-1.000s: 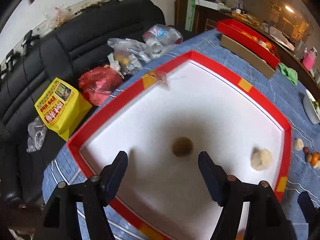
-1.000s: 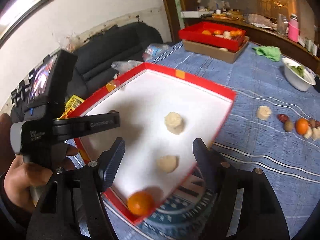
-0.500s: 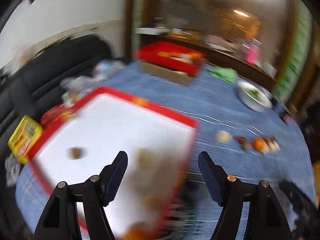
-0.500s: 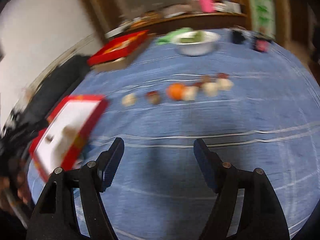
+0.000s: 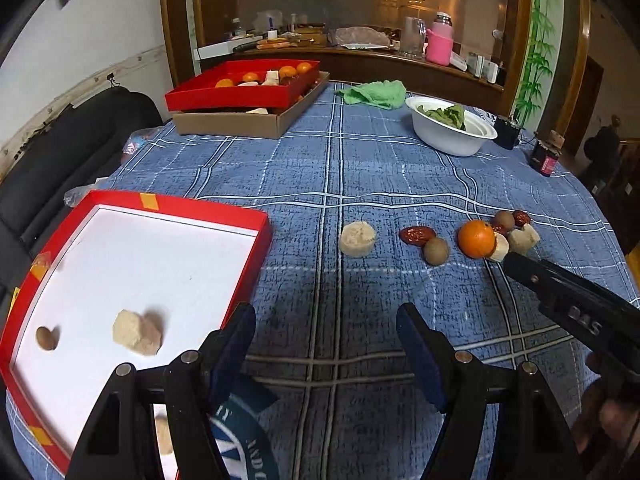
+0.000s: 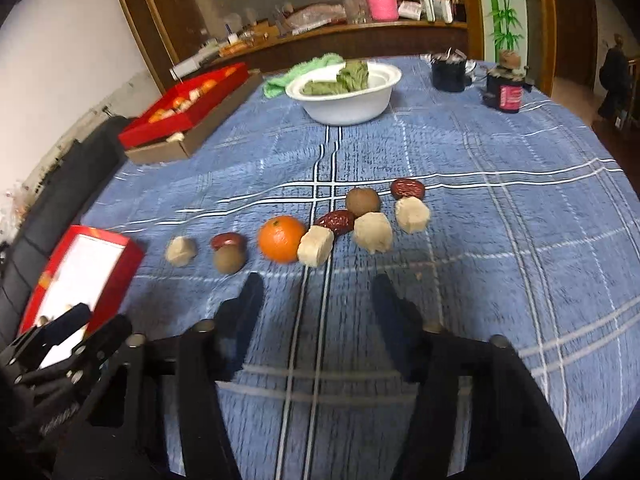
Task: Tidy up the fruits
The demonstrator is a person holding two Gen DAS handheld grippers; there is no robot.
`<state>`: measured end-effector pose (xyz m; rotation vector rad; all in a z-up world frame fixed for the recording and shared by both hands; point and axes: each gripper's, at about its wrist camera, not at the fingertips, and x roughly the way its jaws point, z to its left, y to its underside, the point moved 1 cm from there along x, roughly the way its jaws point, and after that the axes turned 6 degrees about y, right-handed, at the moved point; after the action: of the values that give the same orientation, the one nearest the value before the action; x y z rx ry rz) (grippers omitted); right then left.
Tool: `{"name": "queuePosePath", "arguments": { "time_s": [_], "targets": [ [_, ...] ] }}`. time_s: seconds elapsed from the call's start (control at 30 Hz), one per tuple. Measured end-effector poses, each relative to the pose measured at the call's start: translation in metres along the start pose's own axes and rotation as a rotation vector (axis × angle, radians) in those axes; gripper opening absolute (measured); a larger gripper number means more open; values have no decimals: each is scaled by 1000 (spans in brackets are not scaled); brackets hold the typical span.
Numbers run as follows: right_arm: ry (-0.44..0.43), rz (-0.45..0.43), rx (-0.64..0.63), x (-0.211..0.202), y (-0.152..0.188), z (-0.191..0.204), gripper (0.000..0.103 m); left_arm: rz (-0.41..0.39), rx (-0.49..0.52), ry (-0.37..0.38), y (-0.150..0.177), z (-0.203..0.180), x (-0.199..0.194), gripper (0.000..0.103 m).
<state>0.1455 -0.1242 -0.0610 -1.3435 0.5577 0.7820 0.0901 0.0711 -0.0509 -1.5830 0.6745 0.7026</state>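
A row of loose fruit lies on the blue checked cloth: an orange (image 6: 281,238), pale chunks (image 6: 315,246), red dates (image 6: 337,221) and brown kiwis (image 6: 362,201). In the left wrist view the orange (image 5: 476,238), a pale chunk (image 5: 357,238), a date (image 5: 417,235) and a kiwi (image 5: 436,251) show. A red tray with a white floor (image 5: 192,264) holds a pale chunk (image 5: 134,333) and a small brown fruit (image 5: 47,338). My left gripper (image 5: 326,340) is open and empty beside the tray's right rim. My right gripper (image 6: 318,300) is open and empty, just short of the fruit row.
A red box of fruit on a cardboard box (image 5: 244,92) stands at the far left. A white bowl of greens (image 5: 450,124), a green cloth (image 5: 374,94) and dark jars (image 6: 504,88) stand at the back. A black sofa (image 5: 48,160) lies left of the table.
Both grippers have swung right, away from the red tray and toward the loose fruit row. Both stay open and empty.
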Motion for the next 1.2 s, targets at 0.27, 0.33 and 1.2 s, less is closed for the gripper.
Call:
{"name": "queuePosePath", "arguments": {
  "time_s": [0.27,0.33,1.2],
  "targets": [
    [54,31,-42,28,-14,7,30,19,-7,19,-5,-2,18,71],
    [50,32,-49,31,-18,7,25,28,-8,20,-6,-3,23,71],
    [-113,12,26,28,-18,-28,13,32,97,99,-42,-72,56,58]
  ]
}}
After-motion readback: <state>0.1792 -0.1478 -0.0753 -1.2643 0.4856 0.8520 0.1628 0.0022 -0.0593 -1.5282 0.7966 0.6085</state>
